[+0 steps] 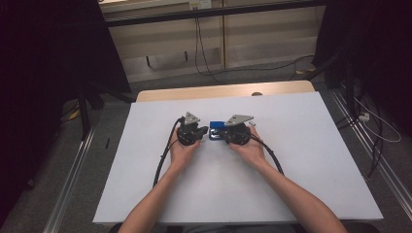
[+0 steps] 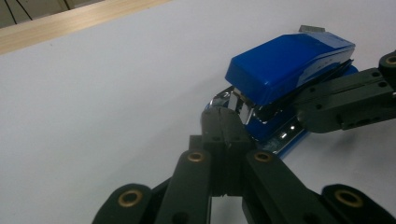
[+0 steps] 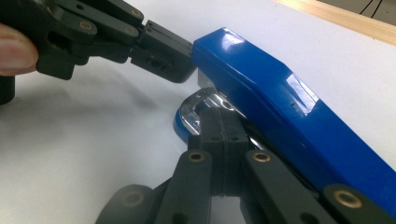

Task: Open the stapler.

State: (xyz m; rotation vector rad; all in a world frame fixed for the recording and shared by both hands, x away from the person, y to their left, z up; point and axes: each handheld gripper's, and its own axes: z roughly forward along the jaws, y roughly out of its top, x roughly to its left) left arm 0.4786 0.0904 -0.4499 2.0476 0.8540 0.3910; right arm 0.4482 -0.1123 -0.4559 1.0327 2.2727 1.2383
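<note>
**Both grippers closed at a blue stapler**

A white table (image 1: 301, 160) carries the work, its wooden edge showing along the far side. The person's forearms come in from the near edge, each hand holding a gripper close to the table's middle.

Between the two grippers lies the stapler (image 1: 216, 130), blue with a chrome front, resting on the table with its top arm lifted off the base at the front end.

The left gripper (image 2: 224, 122) has its fingers pressed together with nothing between them. Their tips sit right at the stapler's front, against the chrome nose below the blue top; in the right gripper view the same tips meet the front edge of the blue cover.

The right gripper (image 3: 223, 122) also has its fingers together, holding nothing. Their tips push into the gap between the raised top arm and the base, touching the chrome part there. In the left gripper view this gripper comes in from the right, its tips under the blue top.
</note>
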